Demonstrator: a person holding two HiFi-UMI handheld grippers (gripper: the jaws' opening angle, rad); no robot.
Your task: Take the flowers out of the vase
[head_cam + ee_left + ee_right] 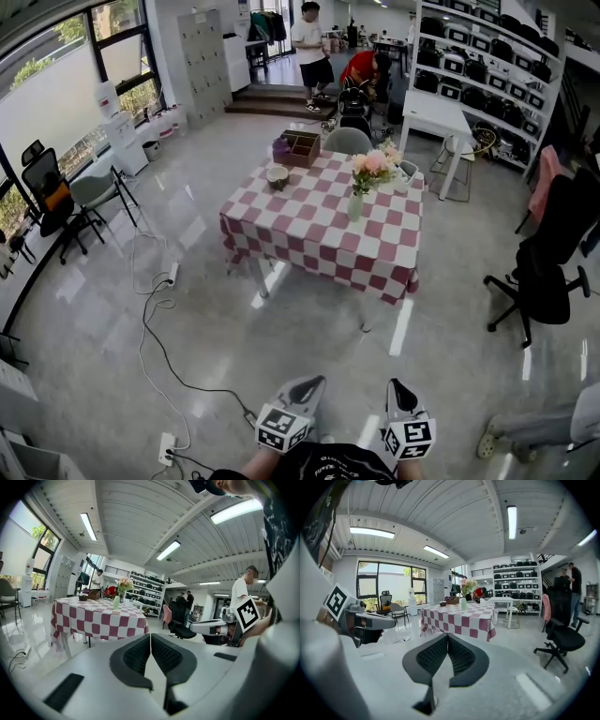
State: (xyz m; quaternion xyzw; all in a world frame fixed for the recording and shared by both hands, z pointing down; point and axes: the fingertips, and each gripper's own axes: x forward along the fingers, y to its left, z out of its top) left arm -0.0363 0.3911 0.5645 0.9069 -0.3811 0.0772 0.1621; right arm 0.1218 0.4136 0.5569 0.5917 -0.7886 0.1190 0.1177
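Observation:
A pale green vase of pink and cream flowers stands on the table with the red-and-white checked cloth, a few steps ahead of me across the floor. My left gripper and right gripper are low in the head view, side by side and far short of the table. The left gripper view shows the left gripper's pads meeting with nothing between them, and the vase far off. In the right gripper view the right gripper is likewise shut and empty, with the vase ahead.
On the table also sit a wooden box and a small bowl. A grey chair stands behind the table and a black office chair to the right. Cables and a power strip lie on the floor at left. People stand at the back.

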